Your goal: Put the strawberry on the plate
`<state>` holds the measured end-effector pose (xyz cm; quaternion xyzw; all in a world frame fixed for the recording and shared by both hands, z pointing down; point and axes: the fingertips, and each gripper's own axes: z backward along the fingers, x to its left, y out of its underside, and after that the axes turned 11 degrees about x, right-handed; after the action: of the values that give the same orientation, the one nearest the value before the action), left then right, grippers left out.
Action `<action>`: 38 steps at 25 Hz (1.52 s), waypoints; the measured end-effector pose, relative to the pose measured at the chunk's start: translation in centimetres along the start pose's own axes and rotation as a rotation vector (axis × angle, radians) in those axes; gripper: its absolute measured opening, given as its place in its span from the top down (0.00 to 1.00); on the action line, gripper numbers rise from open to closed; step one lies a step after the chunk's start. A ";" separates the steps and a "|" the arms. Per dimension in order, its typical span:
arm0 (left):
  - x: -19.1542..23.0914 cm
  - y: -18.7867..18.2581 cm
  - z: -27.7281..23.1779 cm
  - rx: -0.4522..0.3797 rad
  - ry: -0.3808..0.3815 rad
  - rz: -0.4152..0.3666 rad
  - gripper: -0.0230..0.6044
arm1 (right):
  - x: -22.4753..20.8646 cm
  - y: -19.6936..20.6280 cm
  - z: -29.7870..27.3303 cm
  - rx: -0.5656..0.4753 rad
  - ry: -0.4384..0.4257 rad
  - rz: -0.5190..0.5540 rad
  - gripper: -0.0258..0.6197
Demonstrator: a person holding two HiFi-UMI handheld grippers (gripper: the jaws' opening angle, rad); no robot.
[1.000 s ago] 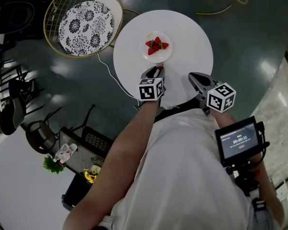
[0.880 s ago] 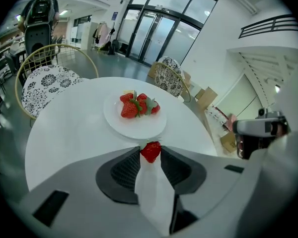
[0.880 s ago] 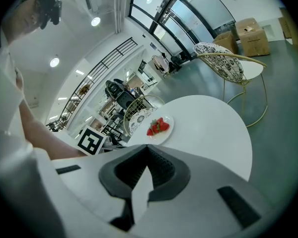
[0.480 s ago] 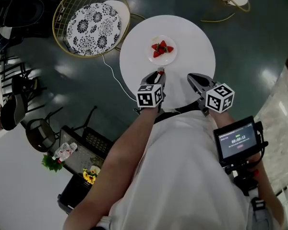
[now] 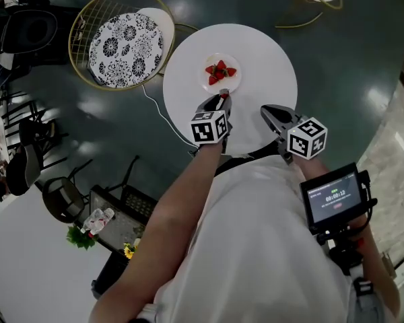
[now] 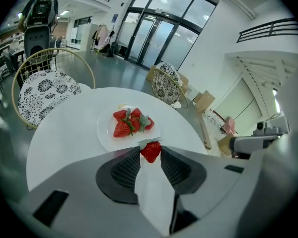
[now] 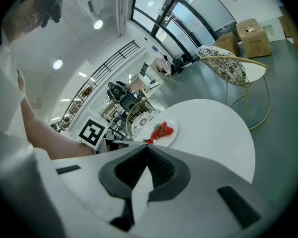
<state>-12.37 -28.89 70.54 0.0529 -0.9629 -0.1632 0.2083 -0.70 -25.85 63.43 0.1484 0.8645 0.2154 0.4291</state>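
**One berry pinched, just short of the plate**

Both tools hang over the round white counter (image 5: 269,52). Just ahead of the left hand-held gripper (image 5: 221,99) sits the plate (image 5: 234,84), with a small pile of strawberries (image 6: 131,122) on it. That gripper's tips pinch the strawberry (image 6: 150,151), held off the counter near the plate's closest rim, probably ready to carry across. Beside it, the right hand-held gripper (image 7: 145,150) is pressed together on nothing and kept back, seemingly out of the way.
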 end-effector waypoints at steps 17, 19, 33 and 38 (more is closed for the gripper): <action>0.7 -2.4 -2.9 0.032 -0.039 0.050 0.78 | -1.9 -0.4 0.6 0.016 0.009 -0.041 0.95; 0.7 -2.3 -3.0 0.047 -0.052 0.037 0.78 | -1.9 -0.3 0.6 0.016 0.010 -0.044 0.95; 0.9 -2.0 -3.1 0.059 -0.096 0.053 0.78 | -2.2 -0.2 1.0 0.010 0.020 -0.055 0.95; 1.1 -2.5 -2.6 0.037 -0.091 0.062 0.78 | -2.3 -0.5 0.8 0.006 0.022 -0.049 0.95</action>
<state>-12.16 -32.22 72.36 0.0191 -0.9754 -0.1411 0.1682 1.24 -27.07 64.29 0.1261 0.8731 0.2040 0.4244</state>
